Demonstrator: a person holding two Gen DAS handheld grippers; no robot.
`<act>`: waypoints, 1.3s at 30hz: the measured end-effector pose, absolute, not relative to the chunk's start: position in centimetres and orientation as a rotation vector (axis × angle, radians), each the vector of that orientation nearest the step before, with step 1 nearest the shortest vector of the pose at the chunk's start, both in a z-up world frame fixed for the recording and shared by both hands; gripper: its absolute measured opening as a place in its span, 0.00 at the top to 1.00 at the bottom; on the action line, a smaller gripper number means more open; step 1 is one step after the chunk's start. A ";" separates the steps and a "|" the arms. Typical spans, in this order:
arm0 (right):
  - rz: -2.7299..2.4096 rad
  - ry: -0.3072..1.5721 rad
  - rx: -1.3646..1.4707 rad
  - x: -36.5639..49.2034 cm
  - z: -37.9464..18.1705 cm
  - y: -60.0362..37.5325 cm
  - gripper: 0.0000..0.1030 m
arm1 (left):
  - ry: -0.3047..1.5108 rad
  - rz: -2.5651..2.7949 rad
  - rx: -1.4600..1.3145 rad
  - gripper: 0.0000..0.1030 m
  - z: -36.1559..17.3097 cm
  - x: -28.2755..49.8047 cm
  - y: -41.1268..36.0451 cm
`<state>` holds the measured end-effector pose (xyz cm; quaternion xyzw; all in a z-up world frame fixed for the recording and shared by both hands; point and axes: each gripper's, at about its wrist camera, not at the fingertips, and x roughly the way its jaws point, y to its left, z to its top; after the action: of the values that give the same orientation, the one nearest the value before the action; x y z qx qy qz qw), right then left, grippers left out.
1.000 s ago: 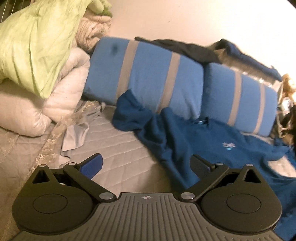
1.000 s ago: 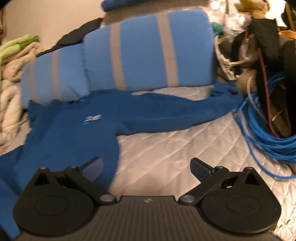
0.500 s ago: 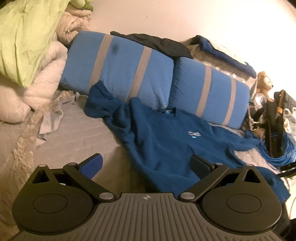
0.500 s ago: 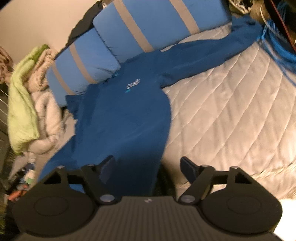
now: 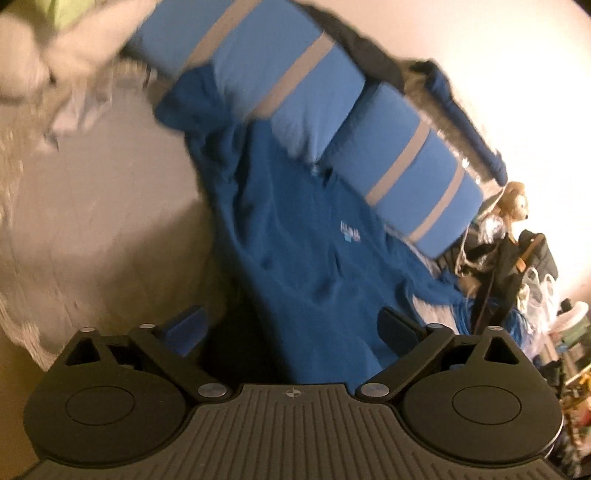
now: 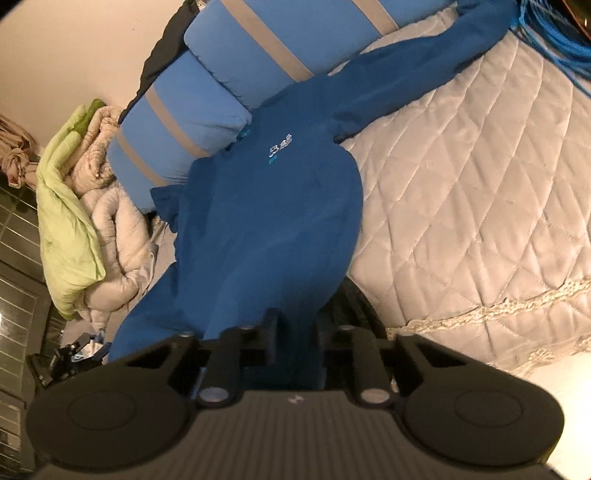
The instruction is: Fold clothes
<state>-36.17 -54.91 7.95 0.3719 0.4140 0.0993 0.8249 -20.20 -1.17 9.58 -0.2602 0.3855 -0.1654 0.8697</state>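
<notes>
A dark blue long-sleeved sweatshirt (image 6: pixel 273 206) with a small white chest logo lies spread on the quilted bed (image 6: pixel 480 192), its collar against the blue striped pillows (image 6: pixel 236 85). My right gripper (image 6: pixel 295 341) is shut on the sweatshirt's bottom hem at the bed's near edge. My left gripper (image 5: pixel 291 332) is open and empty above the hem of the same sweatshirt (image 5: pixel 306 251). One sleeve (image 6: pixel 424 70) stretches toward the blue cables; the other sleeve (image 5: pixel 199 110) lies bunched by the pillows.
Two blue pillows with grey stripes (image 5: pixel 295 85) line the wall. A pile of white and green bedding (image 6: pixel 77 206) sits at one end. Blue cables (image 6: pixel 554 33), bags and a plush bear (image 5: pixel 513 201) crowd the other end.
Both grippers pulled back to the bed's near edge and tilted. The right gripper closed on the sweatshirt's hem. The left stayed open.
</notes>
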 end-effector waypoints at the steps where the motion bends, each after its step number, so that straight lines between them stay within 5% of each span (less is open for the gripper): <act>1: 0.207 0.877 0.786 -36.2 8.1 -54.9 0.91 | 0.828 -0.352 -0.543 0.25 9.4 -20.1 -1.4; 3: 0.201 0.868 0.776 -36.4 8.6 -54.9 0.93 | 0.854 -0.339 -0.523 0.51 9.2 -20.1 -1.8; 9: 0.191 0.826 0.759 -36.9 10.3 -54.5 0.94 | 0.865 -0.323 -0.493 0.94 10.3 -20.9 -2.0; 26: 0.128 0.665 0.791 -40.5 16.9 -54.2 0.96 | 0.695 -0.230 -0.426 0.96 17.6 -25.0 -1.5; 39: 0.029 0.852 0.815 -43.2 12.4 -53.5 0.91 | 0.893 -0.154 -0.382 0.89 12.4 -23.7 -1.7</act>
<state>-43.22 -53.48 12.44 0.3842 0.4018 0.0137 0.8311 -23.68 -1.75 12.35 -0.1833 0.4287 -0.0739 0.8815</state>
